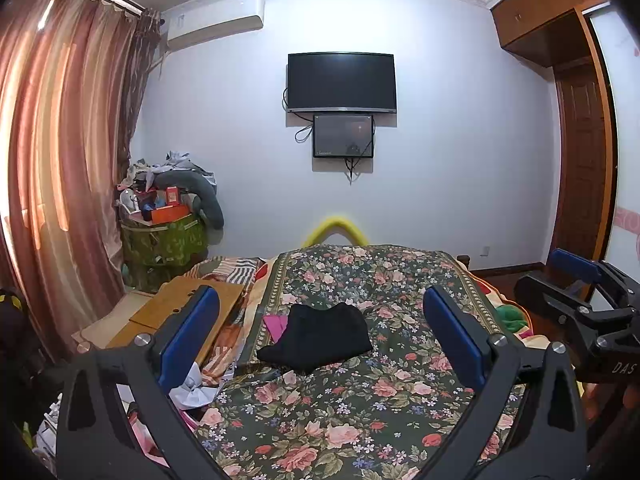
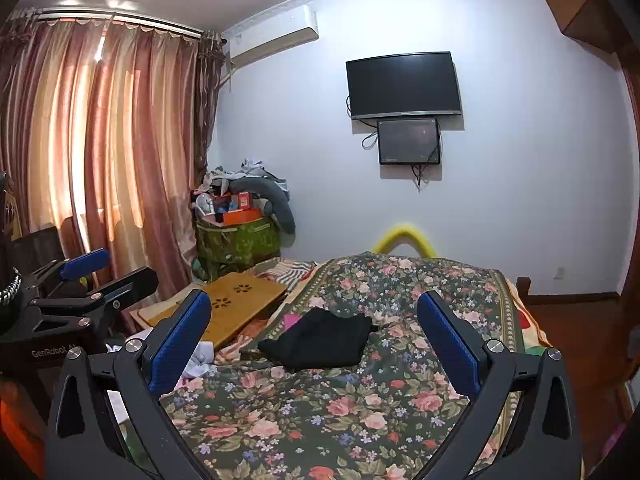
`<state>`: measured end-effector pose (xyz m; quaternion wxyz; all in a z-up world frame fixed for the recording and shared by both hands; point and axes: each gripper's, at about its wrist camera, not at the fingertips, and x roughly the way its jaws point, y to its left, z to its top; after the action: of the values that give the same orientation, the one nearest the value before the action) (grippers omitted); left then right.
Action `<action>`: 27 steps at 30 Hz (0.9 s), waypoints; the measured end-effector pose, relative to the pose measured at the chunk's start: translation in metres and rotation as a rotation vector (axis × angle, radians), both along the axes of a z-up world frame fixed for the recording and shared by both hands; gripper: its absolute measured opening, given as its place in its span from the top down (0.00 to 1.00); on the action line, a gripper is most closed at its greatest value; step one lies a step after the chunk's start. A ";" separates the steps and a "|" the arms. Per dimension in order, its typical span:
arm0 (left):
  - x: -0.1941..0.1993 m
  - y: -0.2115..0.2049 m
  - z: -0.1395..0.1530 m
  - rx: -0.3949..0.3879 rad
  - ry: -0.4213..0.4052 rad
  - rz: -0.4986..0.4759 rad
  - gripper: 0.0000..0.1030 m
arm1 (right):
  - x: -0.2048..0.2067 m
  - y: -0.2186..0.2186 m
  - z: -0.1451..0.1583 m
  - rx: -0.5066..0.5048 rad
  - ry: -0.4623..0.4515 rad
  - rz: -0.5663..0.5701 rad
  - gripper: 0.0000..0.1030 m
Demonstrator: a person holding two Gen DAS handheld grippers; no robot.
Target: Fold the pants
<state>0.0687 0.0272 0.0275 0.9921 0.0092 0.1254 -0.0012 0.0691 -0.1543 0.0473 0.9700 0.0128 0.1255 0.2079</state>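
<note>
The pants [image 1: 316, 338] lie on the bed [image 1: 360, 412], on the flowery cover. They are black and sit in a small, bunched heap. In the left view they are at about 12 o'clock from the left claw [image 1: 320, 336], a bit ahead of it. A pink cloth [image 1: 276, 324] peeks out just beside them at 9 o'clock.

The left claw is wide open and holds nothing. Its blue pads [image 1: 188, 332] stand far apart, with the pants seen between them but farther off. The right claw [image 2: 314, 338] is wide open too, and it is empty. It is aimed at the same heap from the right side. Neither claw touches the pants.

I think the job is either just starting or just done. The heap looks small and partly folded, but I cannot tell how tidy it is.

If there is more to fold, the claws must go forward and down to the pants. Each should pinch one edge, at 9 and 3 o'clock. Then they can lift and lay the cloth flat.
</note>
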 end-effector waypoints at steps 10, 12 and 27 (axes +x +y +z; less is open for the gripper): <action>0.008 -0.001 -0.007 -0.018 0.016 -0.001 0.00 | 0.001 -0.004 0.000 -0.001 0.014 -0.011 0.01; 0.010 0.000 -0.006 -0.021 0.017 -0.001 0.00 | 0.002 -0.004 0.001 0.000 0.014 -0.014 0.01; 0.013 0.000 -0.006 -0.018 0.018 -0.013 0.00 | 0.002 -0.008 0.004 0.007 0.013 -0.025 0.01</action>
<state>0.0816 0.0268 0.0215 0.9909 0.0011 0.1341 -0.0088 0.0710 -0.1625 0.0514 0.9716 0.0193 0.1309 0.1962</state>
